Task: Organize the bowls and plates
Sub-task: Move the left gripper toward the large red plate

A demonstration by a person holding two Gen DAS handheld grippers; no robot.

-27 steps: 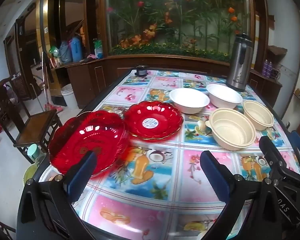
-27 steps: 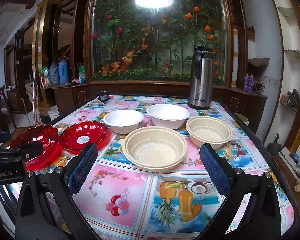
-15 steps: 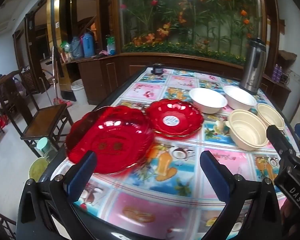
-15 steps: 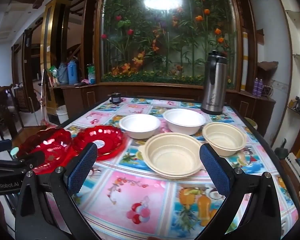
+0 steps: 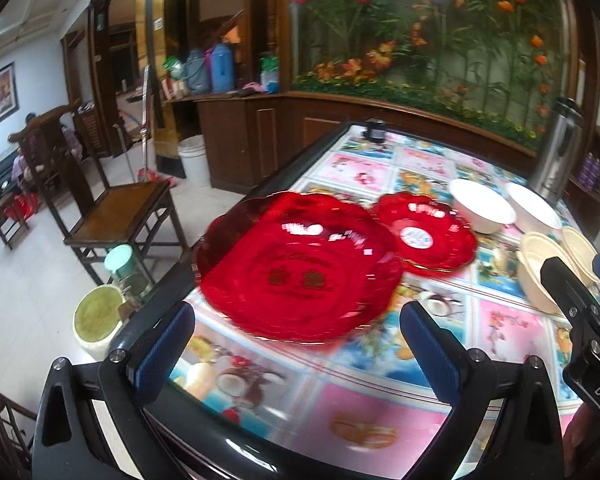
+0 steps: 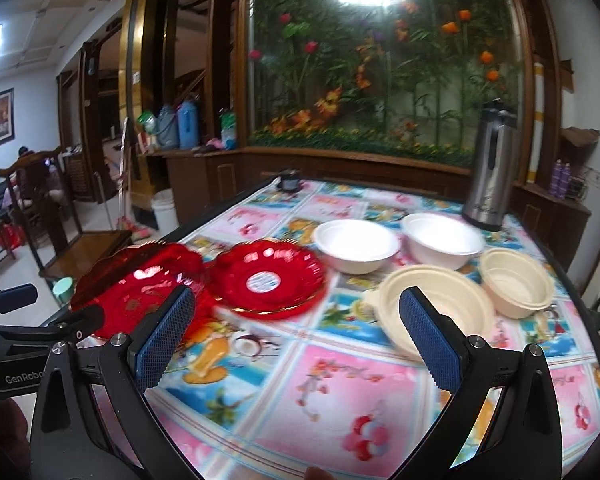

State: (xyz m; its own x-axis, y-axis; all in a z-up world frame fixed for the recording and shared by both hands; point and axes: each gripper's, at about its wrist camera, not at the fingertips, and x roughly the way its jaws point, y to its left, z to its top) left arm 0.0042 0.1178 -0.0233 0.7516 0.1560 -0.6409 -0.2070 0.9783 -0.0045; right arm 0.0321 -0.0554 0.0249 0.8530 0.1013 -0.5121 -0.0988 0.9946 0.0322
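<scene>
Left gripper (image 5: 296,344): jaws fully apart, nothing held; blue pads hang over the near table edge. Big red plate (image 5: 300,268) lies just ahead at 12 o'clock of it, by the table's left edge, pads clear of it. Small red plate (image 5: 424,236) at 2 o'clock of the big one, rims overlapping or touching; cannot tell which.

Right gripper (image 6: 296,340): jaws fully apart, empty, above the tablecloth (image 6: 340,380). Large cream bowl (image 6: 436,304) sits behind its right pad, at 1 o'clock. Small cream bowl (image 6: 516,284) just beside it at 3 o'clock. Two white bowls (image 6: 356,244) (image 6: 442,240) side by side further back. Steel flask (image 6: 488,172) upright at the far right corner. Both views motion-blurred.
</scene>
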